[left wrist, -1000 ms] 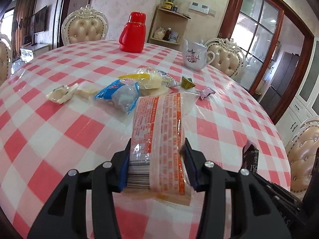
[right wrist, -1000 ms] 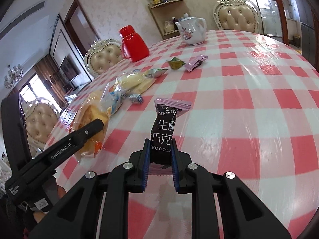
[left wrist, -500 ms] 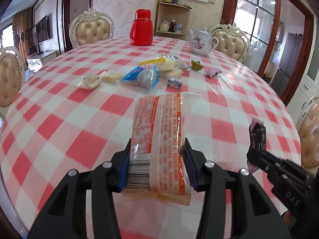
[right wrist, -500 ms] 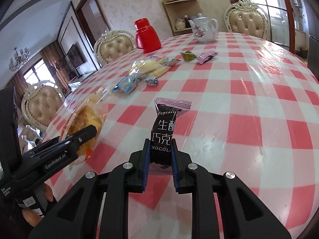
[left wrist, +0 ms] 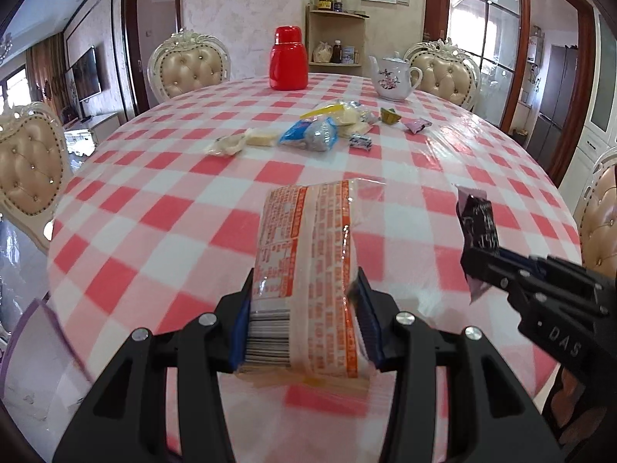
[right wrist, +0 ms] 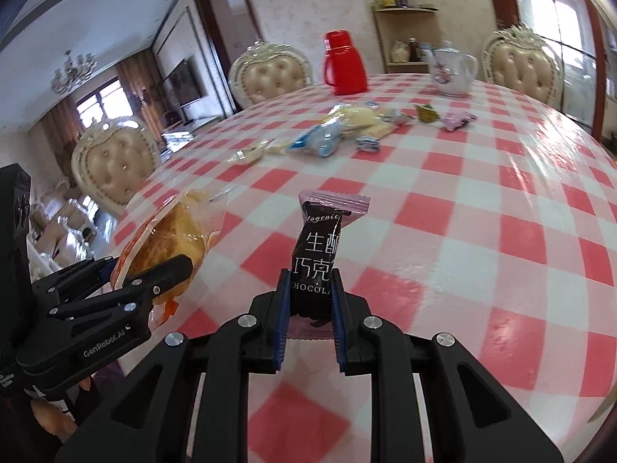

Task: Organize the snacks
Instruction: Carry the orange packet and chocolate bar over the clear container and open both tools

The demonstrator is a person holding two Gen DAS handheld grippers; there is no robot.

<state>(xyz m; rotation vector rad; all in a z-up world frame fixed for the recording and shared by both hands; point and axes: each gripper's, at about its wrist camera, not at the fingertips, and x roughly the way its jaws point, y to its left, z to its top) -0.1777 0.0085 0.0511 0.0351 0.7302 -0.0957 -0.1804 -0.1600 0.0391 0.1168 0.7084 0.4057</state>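
Holding tight, the left gripper (left wrist: pixel 304 320) squeezes a bread packet (left wrist: pixel 308 270) with orange writing between its blue pads, and the packet hangs in the air over the near part of the table (left wrist: pixel 154 200) with the red and white checks. The right gripper (right wrist: pixel 308 320) is closed on a dark chocolate packet (right wrist: pixel 316 254) with a pink edge, and this one stands up between its fingers, also off the table. A second ago both grippers were much closer to the pile of snacks; now they are pulled back toward the near edge, so the pile (left wrist: pixel 316 131) looks small and far away in the middle of the table. The grip on both packets is the same as before. More of the room shows now than it did, with a padded chair (left wrist: pixel 27 166) at the left side. In the left view the right gripper comes in from the right edge with its chocolate packet, well apart from the bread packet. A red jug (left wrist: pixel 288 63) and a white teapot (left wrist: pixel 393 77) sit at the far side of the table, behind the pile, not touching it
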